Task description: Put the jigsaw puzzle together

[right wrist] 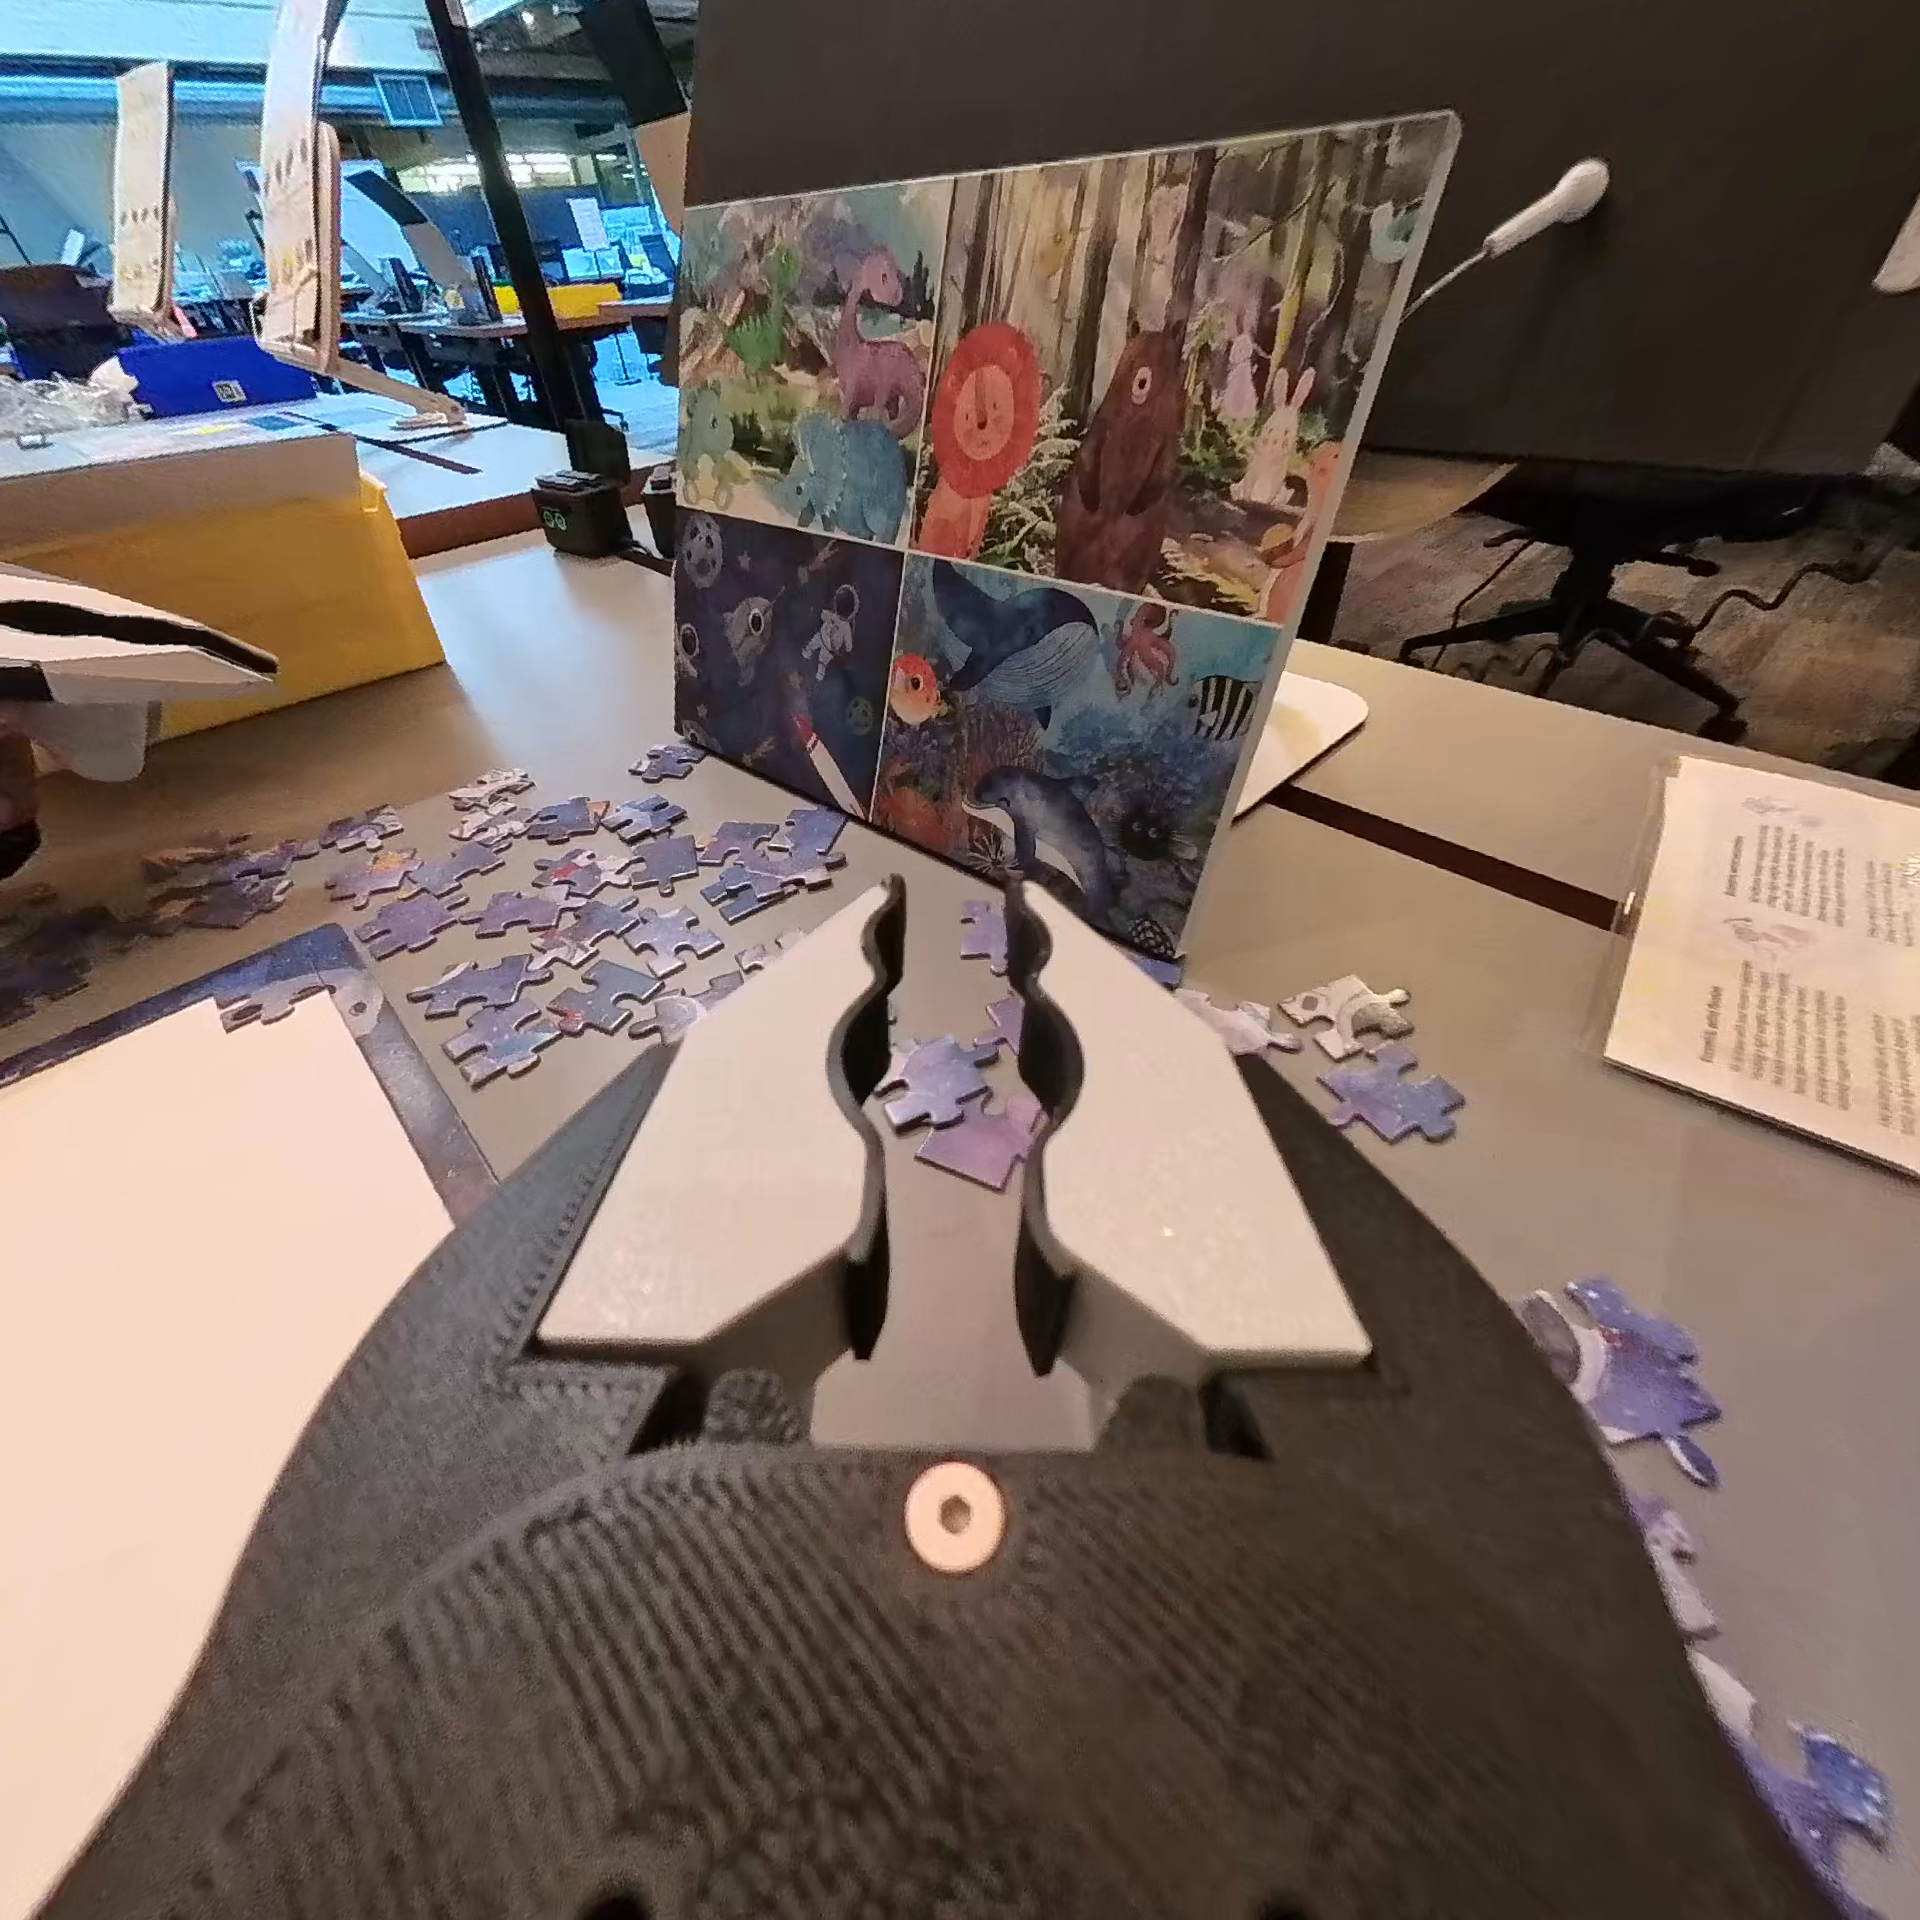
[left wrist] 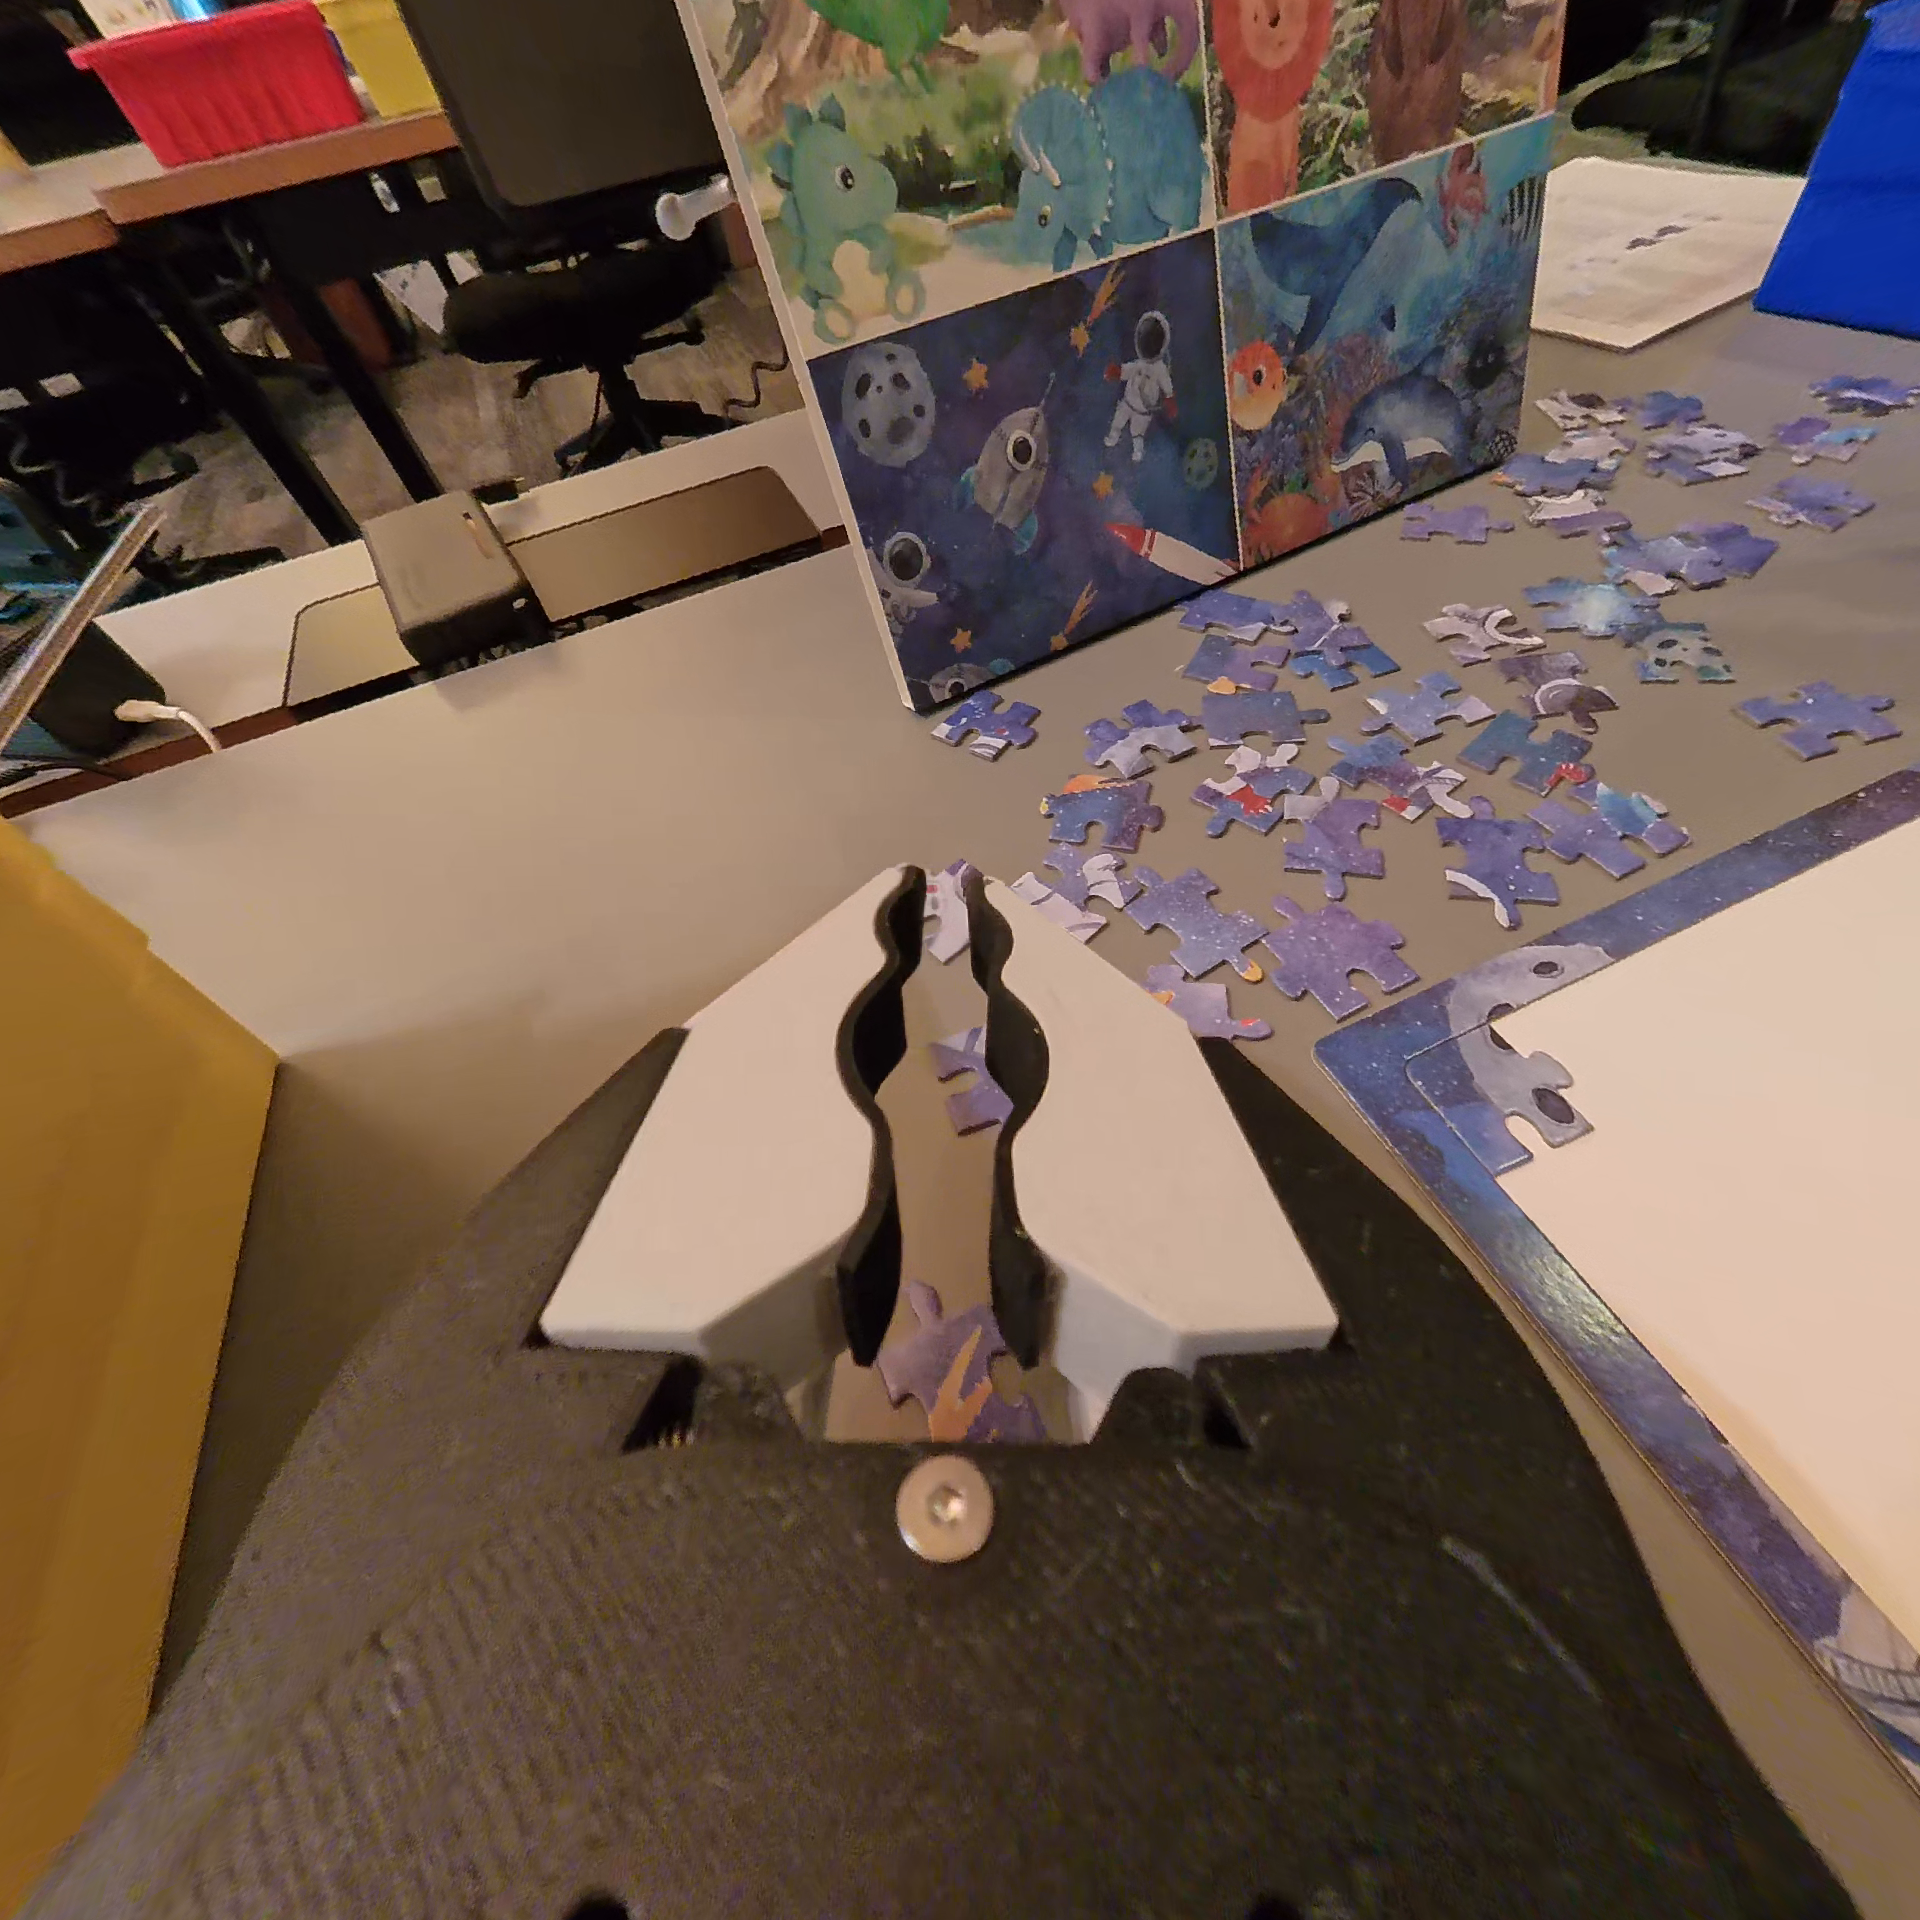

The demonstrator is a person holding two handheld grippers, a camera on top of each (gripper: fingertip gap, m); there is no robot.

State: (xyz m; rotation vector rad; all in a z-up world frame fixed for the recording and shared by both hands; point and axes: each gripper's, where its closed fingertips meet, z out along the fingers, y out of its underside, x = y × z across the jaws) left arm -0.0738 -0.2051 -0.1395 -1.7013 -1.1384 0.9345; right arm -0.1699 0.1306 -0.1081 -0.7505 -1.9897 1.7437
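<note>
Several loose blue and purple puzzle pieces [left wrist: 1351,810] [right wrist: 561,925] lie scattered on the grey table. The puzzle tray has a blue frame [left wrist: 1455,1195] [right wrist: 416,1122] and a white inside, with a piece or two [left wrist: 1507,1081] set at its far corner. My left gripper [left wrist: 948,883] hovers over pieces left of the tray, its jaws a narrow gap apart and empty. It also shows in the right wrist view [right wrist: 208,649]. My right gripper [right wrist: 951,894] hovers over pieces right of the tray, its jaws slightly apart and empty.
A picture board [left wrist: 1143,364] [right wrist: 1039,582] with four scenes stands upright behind the pieces. A yellow bin [left wrist: 83,1247] [right wrist: 260,592] is at the left. A printed sheet [right wrist: 1787,956] lies at the right. A blue bin [left wrist: 1860,187] is at the far right. Office chairs stand beyond the table. Tip to tip, the grippers are about 35 cm apart.
</note>
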